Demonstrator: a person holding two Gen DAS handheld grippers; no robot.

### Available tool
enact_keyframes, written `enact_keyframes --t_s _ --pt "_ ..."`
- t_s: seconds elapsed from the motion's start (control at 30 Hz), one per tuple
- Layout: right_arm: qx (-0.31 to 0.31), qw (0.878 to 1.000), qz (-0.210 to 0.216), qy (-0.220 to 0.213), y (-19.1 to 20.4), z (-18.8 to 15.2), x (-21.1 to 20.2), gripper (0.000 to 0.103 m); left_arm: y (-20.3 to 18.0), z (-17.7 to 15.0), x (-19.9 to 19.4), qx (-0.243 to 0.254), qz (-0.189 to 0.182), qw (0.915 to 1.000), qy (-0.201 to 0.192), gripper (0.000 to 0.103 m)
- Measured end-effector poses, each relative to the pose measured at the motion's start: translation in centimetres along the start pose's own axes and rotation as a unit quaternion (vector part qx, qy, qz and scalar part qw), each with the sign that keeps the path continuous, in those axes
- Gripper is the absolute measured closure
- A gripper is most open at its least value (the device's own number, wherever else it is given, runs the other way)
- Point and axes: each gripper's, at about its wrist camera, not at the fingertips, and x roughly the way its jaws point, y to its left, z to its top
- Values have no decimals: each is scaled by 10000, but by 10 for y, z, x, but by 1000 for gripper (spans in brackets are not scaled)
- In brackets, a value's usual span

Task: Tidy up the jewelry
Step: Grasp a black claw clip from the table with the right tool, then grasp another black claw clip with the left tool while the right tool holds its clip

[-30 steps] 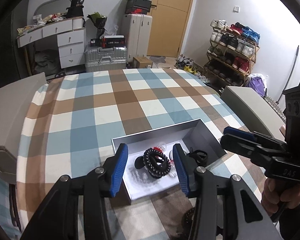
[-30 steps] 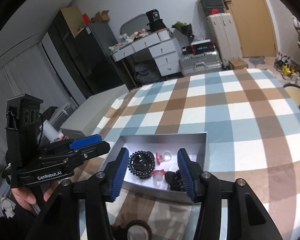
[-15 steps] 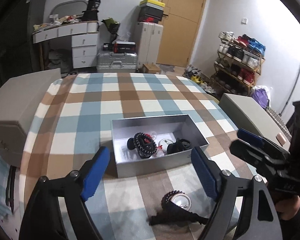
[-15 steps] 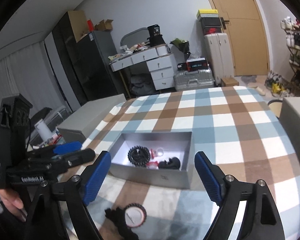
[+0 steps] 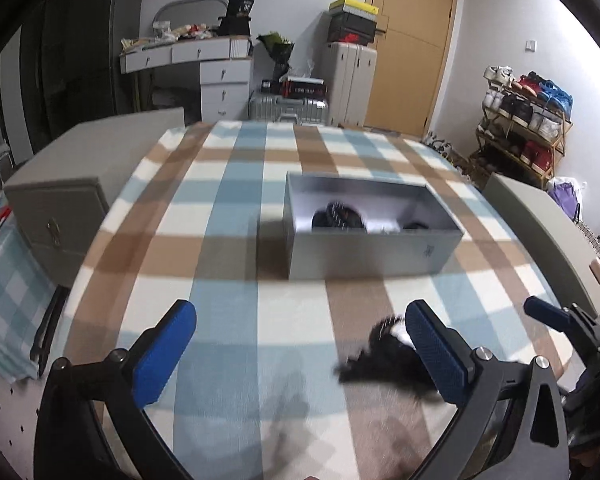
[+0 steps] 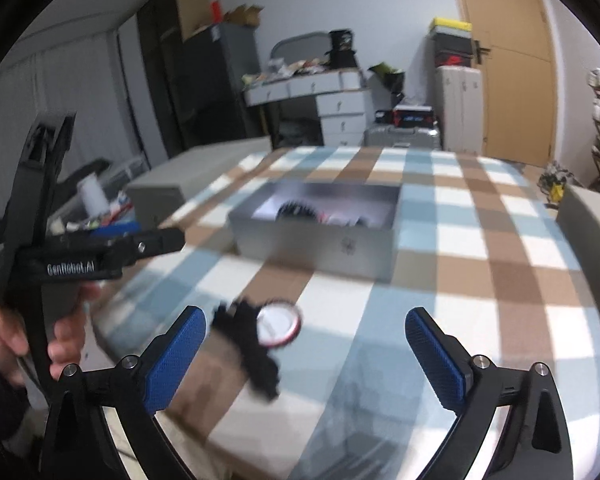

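An open grey rectangular cardboard box (image 5: 374, 248) sits on the blue, brown and white checked tablecloth (image 5: 228, 216), holding a black beaded bracelet (image 5: 342, 214) and a few other small pieces too blurred to name. Nearer the camera, well apart from the box, a round white-faced disc with a red rim and a fuzzy black strap (image 6: 278, 324) lies flat on the cloth, outside the box. In the right wrist view it rests just beside the left blue pad (image 6: 176, 358) of the right gripper (image 6: 304, 360), whose jaws are opening wide with nothing pressed between them. In the left wrist view the same piece is partly hidden behind the right pad of the left gripper (image 5: 300, 358), whose jaws are likewise opening and grip nothing. A hand (image 6: 4, 340) holds the left gripper's handle.
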Motion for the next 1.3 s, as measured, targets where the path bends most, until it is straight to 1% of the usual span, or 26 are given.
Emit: enact_keyframes --t_s 0.1,0.17,0.23,0.3,0.33,0.4,0.43,0.47,0.5,0.57,0.63,0.7,0.77,0.97,1.17,1.3 --pt "25 9999 70 111 5 -13 4 3 8 -13 -1 -43 97 9999 86 1" --pt "95 9998 106 161 6 -18 7 4 15 -21 1 -105 122 9996 225 1" --pt "28 9996 202 195 10 -23 11 9 20 -27 3 -197 155 9991 345 1" --pt "-48 9993 279 241 13 -26 16 22 25 -31 4 -255 161 9985 458 1" --pt "-49 9991 299 300 13 -27 20 25 26 -33 3 -270 164 9983 485 1" --pt "-1 9986 385 351 13 -28 26 38 28 -35 2 -317 149 9982 495 1" --pt "35 9986 393 352 13 -28 29 40 28 -35 1 -326 149 9982 491 1" --pt "61 9986 395 344 13 -28 30 45 28 -37 0 -330 153 9982 486 1" --pt "83 9986 413 314 13 -28 31 54 27 -38 0 -330 154 9981 498 1" --pt "100 9986 427 287 14 -28 32 64 26 -40 4 -277 208 9976 595 1" --pt "92 9984 447 333 16 -29 34 71 25 -42 7 -235 192 9973 669 1" --pt "45 9980 453 430 18 -31 37 83 23 -45 9 -216 146 9968 752 1" --pt "8 9979 444 480 19 -33 38 85 23 -46 10 -216 113 9965 794 1" --pt "104 9977 496 441 18 -32 35 89 23 -46 11 -238 85 9958 885 1" --pt "421 9950 817 381 12 -29 30 91 22 -46 13 -201 77 9954 934 1" --pt "523 9930 1028 243 12 -24 25 91 23 -47 15 -203 90 9948 989 1"
